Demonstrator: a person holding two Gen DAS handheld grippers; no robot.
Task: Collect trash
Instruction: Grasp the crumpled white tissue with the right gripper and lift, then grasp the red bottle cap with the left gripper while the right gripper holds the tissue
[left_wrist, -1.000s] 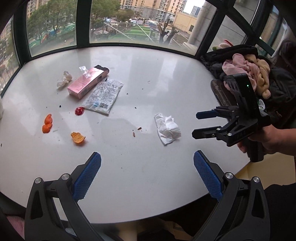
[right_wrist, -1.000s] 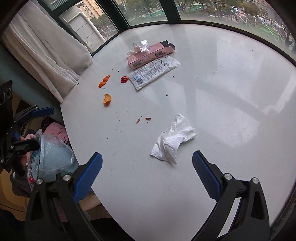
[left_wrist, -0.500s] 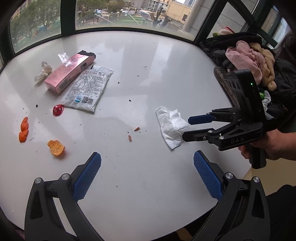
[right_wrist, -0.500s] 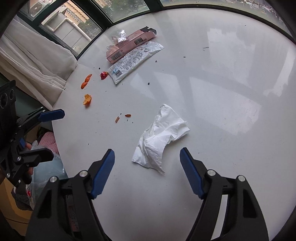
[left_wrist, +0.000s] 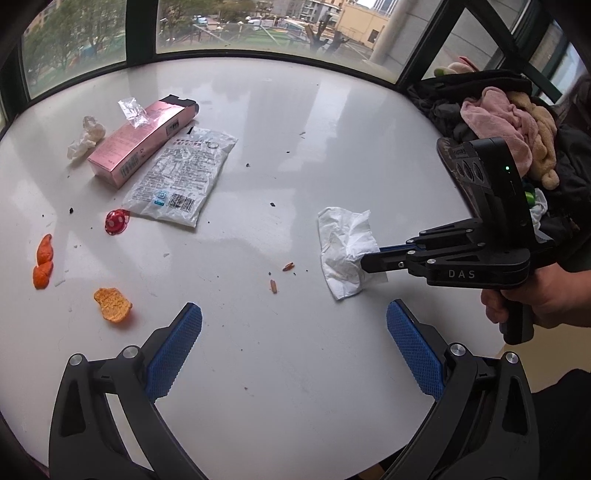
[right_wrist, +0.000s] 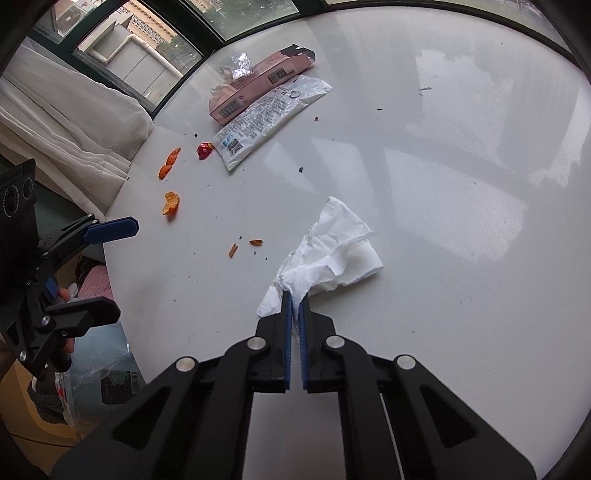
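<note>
A crumpled white tissue (left_wrist: 345, 251) lies on the white round table (left_wrist: 295, 147). My right gripper (right_wrist: 294, 295) is shut on the near edge of the tissue (right_wrist: 332, 251); it also shows in the left wrist view (left_wrist: 369, 260). My left gripper (left_wrist: 293, 343) is open and empty above the table's near part; it also shows in the right wrist view (right_wrist: 107, 269) by the table's left edge. Further off lie a pink box (left_wrist: 142, 146), a clear printed wrapper (left_wrist: 183, 177), a small white wad (left_wrist: 83, 138), a red cap (left_wrist: 116, 226) and orange peel pieces (left_wrist: 112, 304).
A pile of clothes (left_wrist: 517, 122) sits on a chair at the table's right. Small crumbs (left_wrist: 280, 275) lie mid-table. A clear plastic bag (right_wrist: 103, 369) hangs below the table's left edge. White curtains (right_wrist: 66, 122) stand behind. Windows ring the far side.
My right gripper moved forward onto the tissue and closed on its near edge. The left gripper stayed open and shifted slightly closer over the table.
</note>
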